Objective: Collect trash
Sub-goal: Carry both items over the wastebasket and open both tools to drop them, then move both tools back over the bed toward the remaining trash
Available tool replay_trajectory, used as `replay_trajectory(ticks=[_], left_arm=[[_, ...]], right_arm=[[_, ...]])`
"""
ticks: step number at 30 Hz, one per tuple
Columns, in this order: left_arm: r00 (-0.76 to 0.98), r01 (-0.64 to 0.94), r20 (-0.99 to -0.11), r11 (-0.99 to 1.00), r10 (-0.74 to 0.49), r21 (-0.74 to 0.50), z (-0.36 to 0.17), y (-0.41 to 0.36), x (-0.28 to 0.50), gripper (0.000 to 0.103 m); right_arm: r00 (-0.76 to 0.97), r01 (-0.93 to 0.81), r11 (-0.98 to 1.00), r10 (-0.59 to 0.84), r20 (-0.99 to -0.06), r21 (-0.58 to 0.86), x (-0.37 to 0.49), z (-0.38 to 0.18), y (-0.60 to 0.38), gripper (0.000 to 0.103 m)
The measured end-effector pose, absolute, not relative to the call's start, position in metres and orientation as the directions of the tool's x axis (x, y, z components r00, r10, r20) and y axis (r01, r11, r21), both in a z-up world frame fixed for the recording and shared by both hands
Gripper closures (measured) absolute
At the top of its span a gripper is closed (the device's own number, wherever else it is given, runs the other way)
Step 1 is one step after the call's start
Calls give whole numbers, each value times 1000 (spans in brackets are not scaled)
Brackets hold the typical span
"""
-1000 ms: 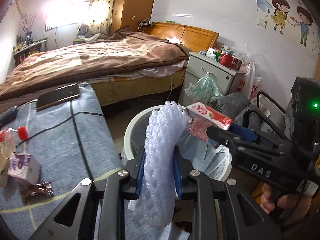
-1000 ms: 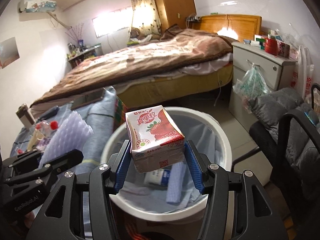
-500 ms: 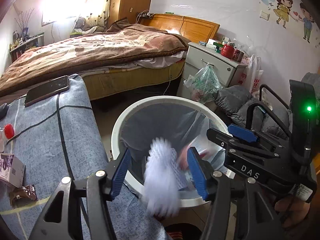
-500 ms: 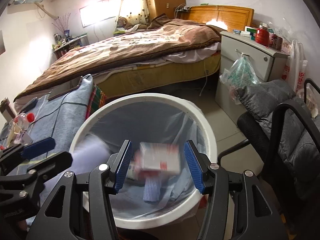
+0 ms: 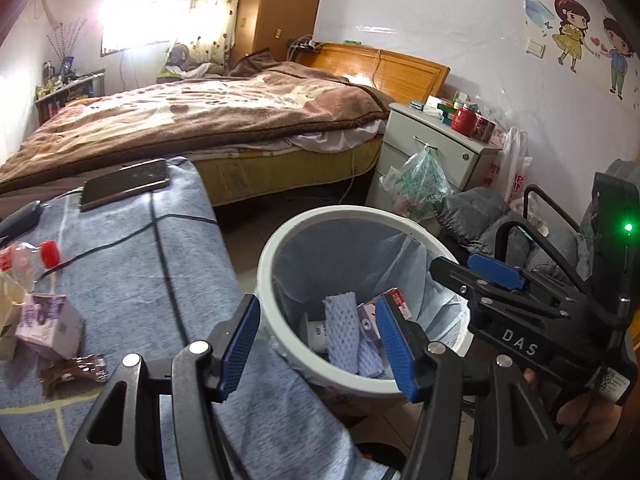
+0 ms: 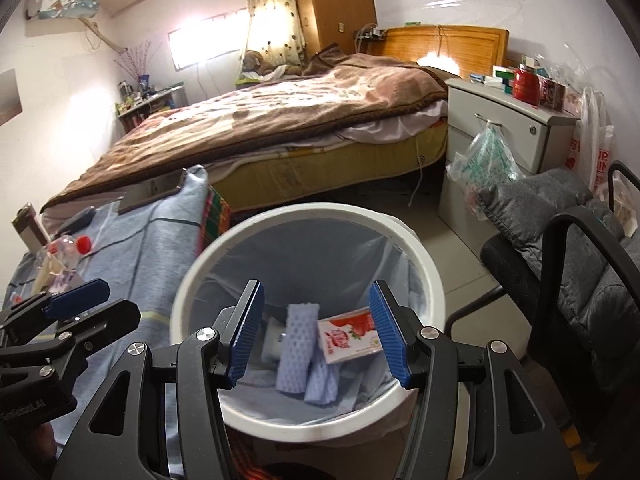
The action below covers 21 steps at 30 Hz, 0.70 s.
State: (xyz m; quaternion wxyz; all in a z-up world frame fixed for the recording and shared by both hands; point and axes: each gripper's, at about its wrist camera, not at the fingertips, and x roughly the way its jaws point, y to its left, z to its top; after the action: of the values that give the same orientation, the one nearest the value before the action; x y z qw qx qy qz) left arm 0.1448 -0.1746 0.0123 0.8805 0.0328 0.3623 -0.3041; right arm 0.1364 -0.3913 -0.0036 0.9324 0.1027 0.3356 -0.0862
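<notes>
Blue-padded left tongs [image 5: 316,344] and right tongs [image 6: 316,330] tilt down over the bin [image 6: 428,268], both parted, empty.

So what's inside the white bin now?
Inside the white bin lie two blue foam nets, a strawberry milk carton and a small white bottle, all on the bag liner. Anything underneath them is covered.

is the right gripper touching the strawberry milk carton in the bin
Apart. The right wrist view shows the right gripper open and empty above the bin; the strawberry carton lies inside.
</notes>
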Motion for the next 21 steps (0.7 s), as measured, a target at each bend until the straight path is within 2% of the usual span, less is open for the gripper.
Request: replay_trajectory(ticks=[9, 21], left_arm=[[602, 516, -626, 840, -496, -168, 23, -137, 135, 41], [697, 390, -603, 911, -388, -136, 28, -59, 121, 40]], right_arm=[[786, 165, 977, -45, -617, 138, 135, 5, -367, 47], [792, 7, 989, 83, -604, 146, 142, 5, -312, 47]])
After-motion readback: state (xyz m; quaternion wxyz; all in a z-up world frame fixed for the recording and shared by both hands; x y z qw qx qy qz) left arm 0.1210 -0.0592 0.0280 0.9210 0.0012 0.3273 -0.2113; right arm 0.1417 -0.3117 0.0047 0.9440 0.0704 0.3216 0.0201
